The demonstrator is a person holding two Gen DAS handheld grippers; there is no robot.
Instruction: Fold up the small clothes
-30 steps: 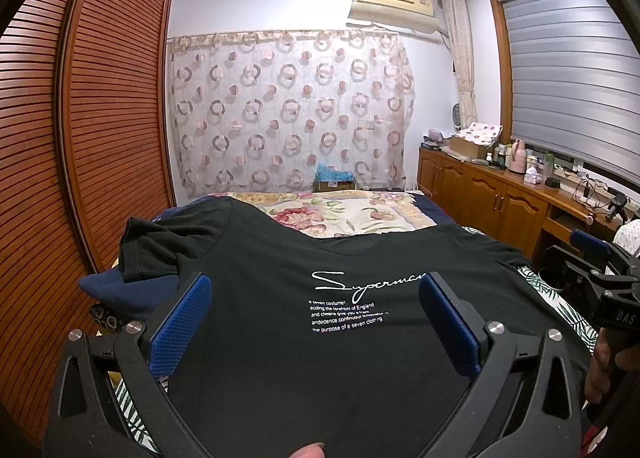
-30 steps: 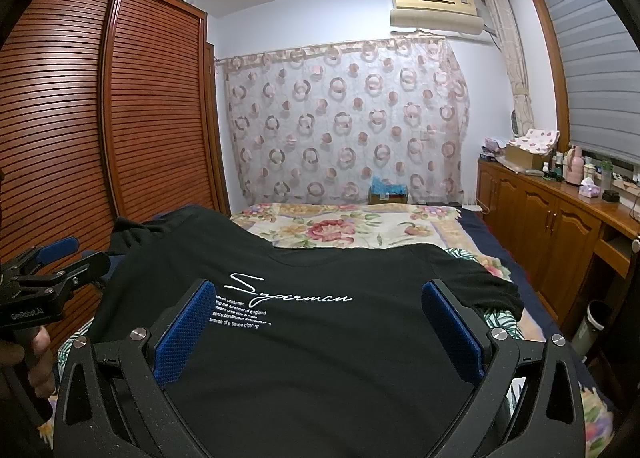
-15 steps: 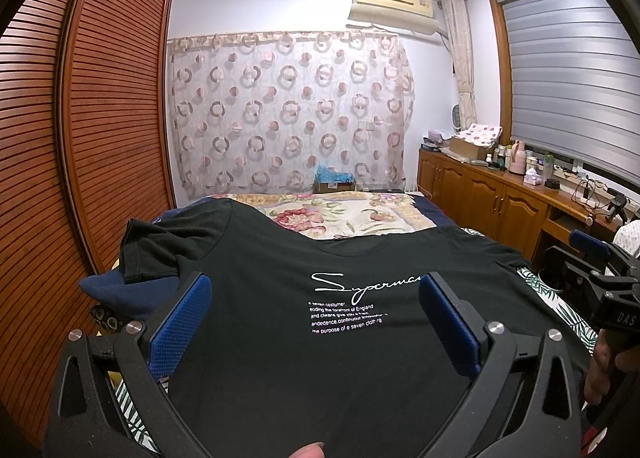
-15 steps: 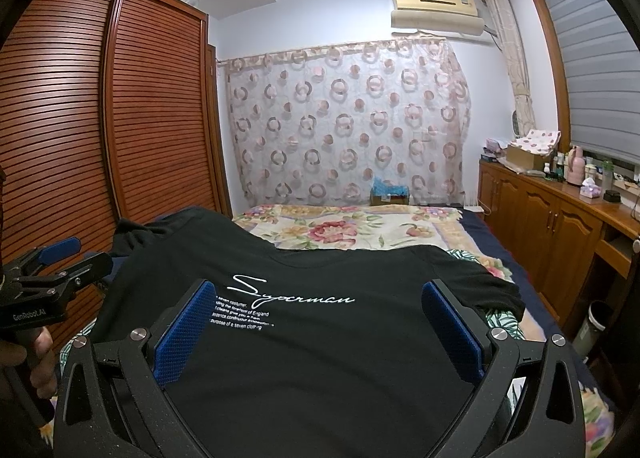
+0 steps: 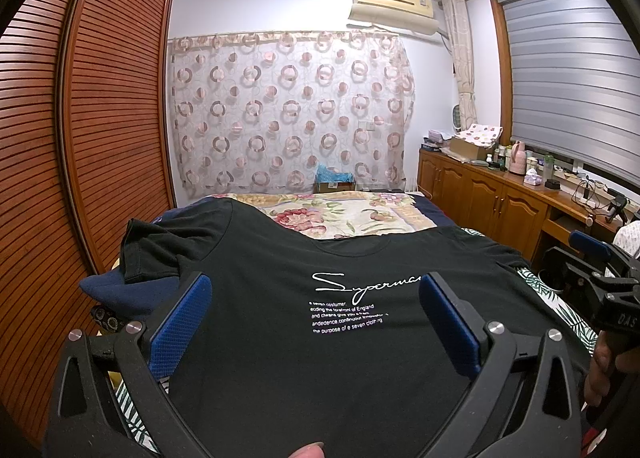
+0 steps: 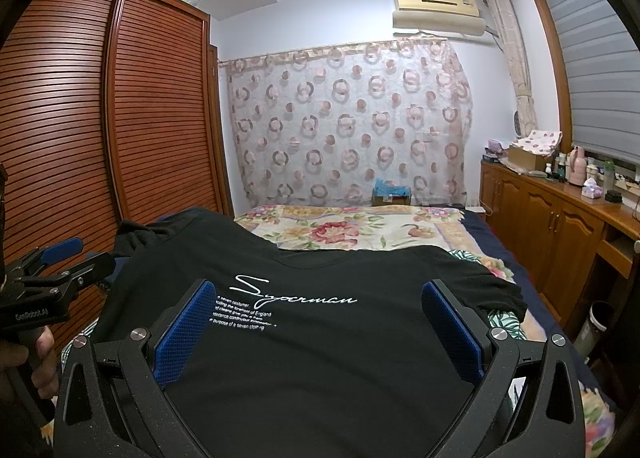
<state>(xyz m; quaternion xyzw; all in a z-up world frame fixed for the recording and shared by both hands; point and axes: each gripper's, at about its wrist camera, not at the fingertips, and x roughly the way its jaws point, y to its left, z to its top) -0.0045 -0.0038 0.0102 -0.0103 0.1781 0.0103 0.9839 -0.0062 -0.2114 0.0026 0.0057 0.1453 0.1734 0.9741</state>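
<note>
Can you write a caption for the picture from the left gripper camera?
Open left gripper poised over a black T-shirt spread front-up on the bed.

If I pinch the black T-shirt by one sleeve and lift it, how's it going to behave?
The black T-shirt will probably sag and trail: it already drapes loosely over the bed, following the humps beneath. Its left sleeve lies rumpled, so thin cloth may bunch in a pinch. It looks light; both open grippers, left gripper and right gripper, should lift it easily.
</note>
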